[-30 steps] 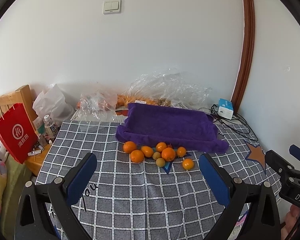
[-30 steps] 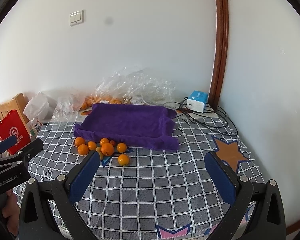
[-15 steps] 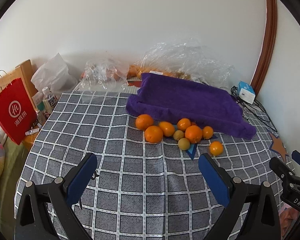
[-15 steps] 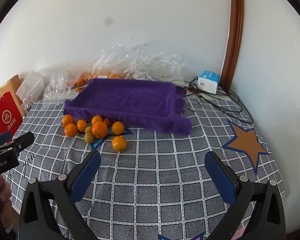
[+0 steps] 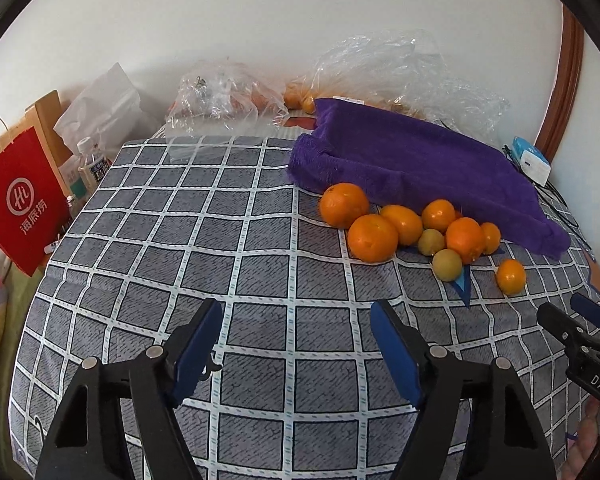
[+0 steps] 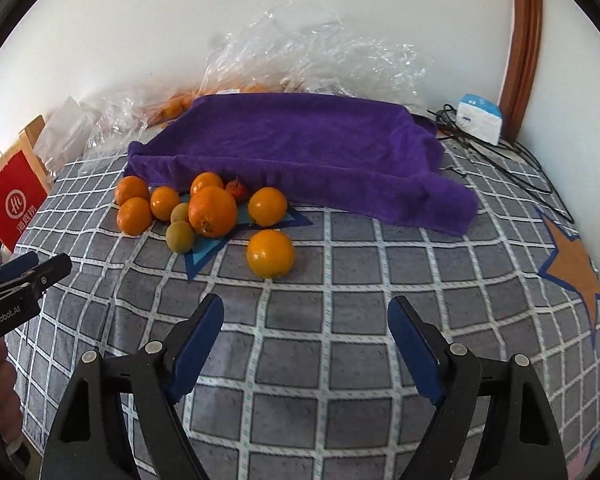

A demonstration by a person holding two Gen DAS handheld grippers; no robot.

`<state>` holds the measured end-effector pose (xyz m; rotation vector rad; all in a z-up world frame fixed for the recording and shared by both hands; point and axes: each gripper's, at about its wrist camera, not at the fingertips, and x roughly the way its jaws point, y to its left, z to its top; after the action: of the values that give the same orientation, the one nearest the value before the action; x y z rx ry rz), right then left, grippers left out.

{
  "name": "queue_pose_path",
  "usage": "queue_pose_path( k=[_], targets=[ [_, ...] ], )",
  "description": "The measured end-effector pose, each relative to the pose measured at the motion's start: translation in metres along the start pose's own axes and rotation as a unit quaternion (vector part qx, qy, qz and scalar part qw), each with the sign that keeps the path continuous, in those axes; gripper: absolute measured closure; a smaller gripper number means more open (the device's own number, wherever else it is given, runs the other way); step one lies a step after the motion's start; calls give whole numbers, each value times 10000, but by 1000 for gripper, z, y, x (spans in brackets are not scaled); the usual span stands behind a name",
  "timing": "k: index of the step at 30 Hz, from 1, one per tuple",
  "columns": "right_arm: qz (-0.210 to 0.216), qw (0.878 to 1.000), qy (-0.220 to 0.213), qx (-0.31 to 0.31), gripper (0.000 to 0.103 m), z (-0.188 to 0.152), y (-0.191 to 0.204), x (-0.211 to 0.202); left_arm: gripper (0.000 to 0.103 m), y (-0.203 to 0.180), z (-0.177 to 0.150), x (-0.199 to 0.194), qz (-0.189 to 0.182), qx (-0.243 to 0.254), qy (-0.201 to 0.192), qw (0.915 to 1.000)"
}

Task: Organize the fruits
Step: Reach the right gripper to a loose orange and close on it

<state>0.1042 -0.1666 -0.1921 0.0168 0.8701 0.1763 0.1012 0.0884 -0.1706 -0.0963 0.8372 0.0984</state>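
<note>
Several oranges and two small greenish-yellow fruits lie in a cluster (image 5: 416, 228) on the grey checked tablecloth, in front of a purple towel-lined tray (image 5: 420, 164). One orange (image 6: 270, 253) lies apart, nearest the right gripper. A small red fruit (image 6: 237, 189) sits against the tray (image 6: 300, 140). My left gripper (image 5: 296, 344) is open and empty, above the cloth, left of and short of the cluster. My right gripper (image 6: 306, 340) is open and empty, just short of the lone orange. The cluster (image 6: 180, 208) lies to its far left.
Clear plastic bags (image 5: 384, 68) with more oranges lie behind the tray by the wall. A red paper bag (image 5: 20, 200) and bottles (image 5: 94, 160) stand off the table's left edge. A white-blue box (image 6: 480, 118) and black cables (image 6: 512, 168) lie at back right.
Both grippers have moved forward and down toward the table; the fruits and tray now look larger and closer. Both stay open and empty.
</note>
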Motion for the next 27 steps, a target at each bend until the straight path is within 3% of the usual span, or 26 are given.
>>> queue_pose_path(
  k=[5,9,12,18,22,27],
  targets=[
    [-14,9998,-193,-38,27,8,6,13,28,3,0,15,-198,13,120,9997],
    [288,9996,30,7,40,14,6,30,30,5,-1,21,-387,-70,173,9991],
    [235,9997,73,-67,43,18,9,42,30,6,2,23,-496,-195,144,9985],
    [323,9992,191,-156,69,19,11,59,30,-7,11,34,-695,-167,200,9972],
    [345,9993,73,-108,69,16,0,49,30,-19,22,38,-751,-172,115,9970],
    [-27,9998,-43,-203,69,11,-18,43,32,-27,31,57,-898,-385,187,9950]
  ],
)
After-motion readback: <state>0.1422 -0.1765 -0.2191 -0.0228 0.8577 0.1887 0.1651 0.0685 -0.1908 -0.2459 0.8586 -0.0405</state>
